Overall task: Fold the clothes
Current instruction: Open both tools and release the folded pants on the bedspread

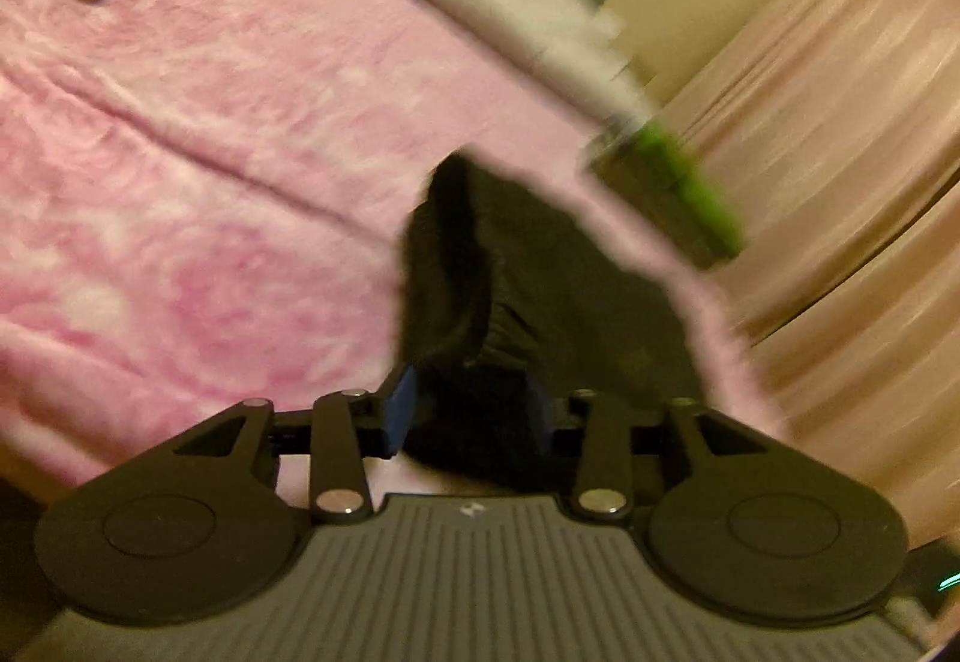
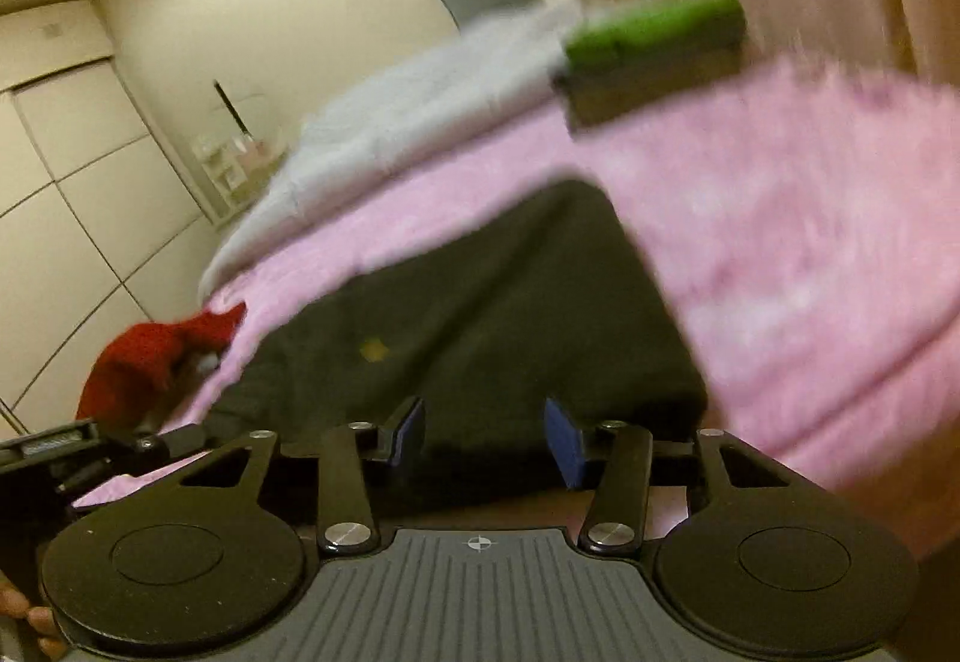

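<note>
A dark garment (image 1: 480, 290) lies on the pink blanket (image 1: 180, 182) near the bed's edge. The left gripper (image 1: 471, 413) has its pads around a bunched fold of it; whether they press it cannot be told. The right gripper (image 2: 486, 437) stands spread above the garment's near edge, holding nothing.

Pink blanket (image 1: 180, 152), white duvet (image 2: 420, 92), curtain (image 1: 840, 182), wall cupboards (image 2: 60, 170).

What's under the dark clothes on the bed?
The dark garment lies on a fluffy pink blanket that spreads out around it on all sides. Whether anything else hides beneath it cannot be seen, because the cloth covers that spot.
</note>
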